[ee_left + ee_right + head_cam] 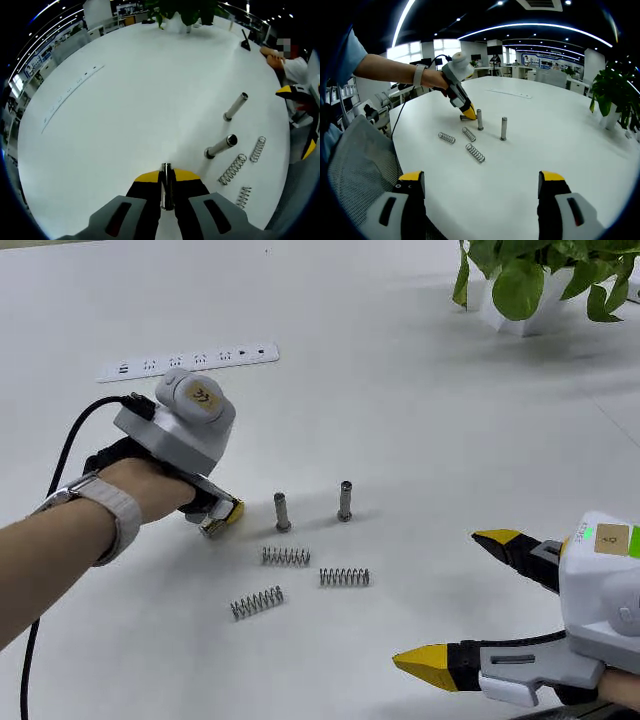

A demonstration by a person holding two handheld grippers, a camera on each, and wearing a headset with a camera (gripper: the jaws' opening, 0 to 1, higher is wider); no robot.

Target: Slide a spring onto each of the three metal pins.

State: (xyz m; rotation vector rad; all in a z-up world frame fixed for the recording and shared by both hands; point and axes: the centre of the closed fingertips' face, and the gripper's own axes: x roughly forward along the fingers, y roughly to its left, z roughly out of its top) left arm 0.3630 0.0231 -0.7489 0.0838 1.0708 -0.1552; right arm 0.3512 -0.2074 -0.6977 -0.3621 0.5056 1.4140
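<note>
**Third pin (166, 186) is clamped in the left gripper (166, 176), springs all loose**

From the head view that pin is mostly buried under the left gripper, with just a shiny end poking out by the yellow tips. The left gripper view clears it up: the jaws are squeezed narrow on it and it lies along them. The right gripper (455, 600) is cut off at the near right edge, jaws spread wide, holding nothing. The left pin (282, 511) and right pin (345, 500) stand upright mid-table, apart from each other. Three springs (286, 556) lie flat just near of them, none on a pin. A black cable (70, 445) trails off the left gripper. There's a power strip (188, 362) far left and a potted plant (540, 275) far right. White table (400, 390), with an open office behind.
</note>
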